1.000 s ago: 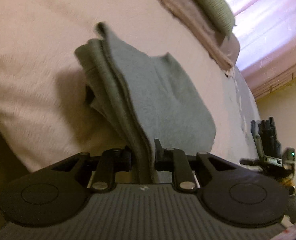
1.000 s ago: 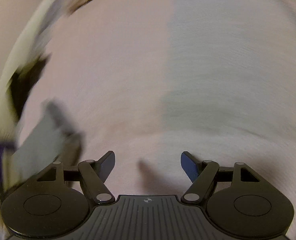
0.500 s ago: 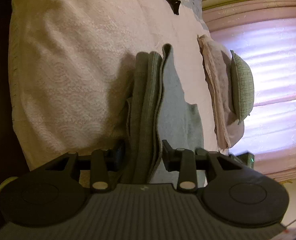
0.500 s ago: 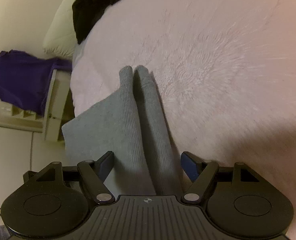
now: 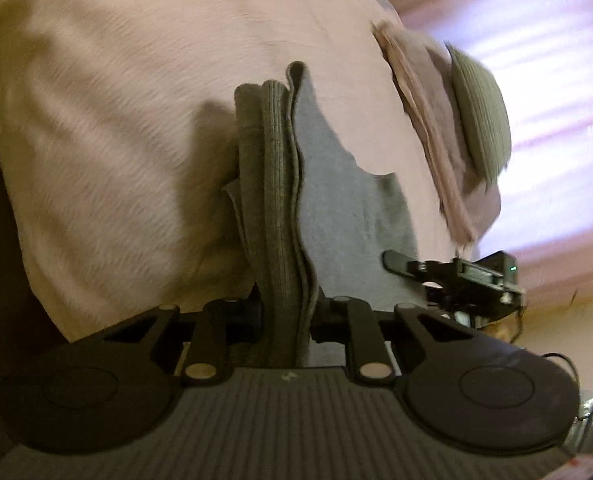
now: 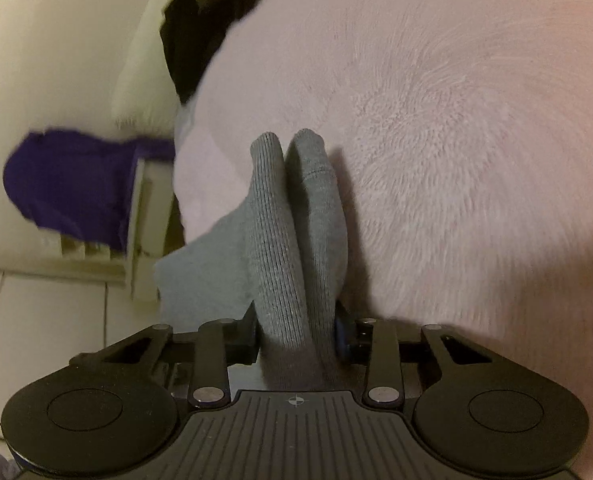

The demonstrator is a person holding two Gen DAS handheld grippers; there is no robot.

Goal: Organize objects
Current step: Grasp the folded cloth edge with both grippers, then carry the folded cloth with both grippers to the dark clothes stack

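Note:
A grey knitted garment [image 5: 328,184] is folded and held over a pink bedspread [image 5: 116,128]. My left gripper [image 5: 286,316] is shut on its ribbed folded edge. My right gripper [image 6: 296,332] is shut on another ribbed part of the same grey garment [image 6: 280,248], which runs up from the jaws in two rolled folds. The right gripper also shows in the left wrist view [image 5: 456,280], at the garment's far side.
A green cushion [image 5: 480,116] lies on a pinkish pillow [image 5: 428,128] near bright curtains. A purple cloth [image 6: 72,184] hangs over a white piece of furniture beside the bed [image 6: 436,160]. Dark clothes [image 6: 192,32] lie at the bed's far end.
My right gripper was open over the bedspread, came to the grey garment and has shut on it. My left gripper has kept its hold while the view swung.

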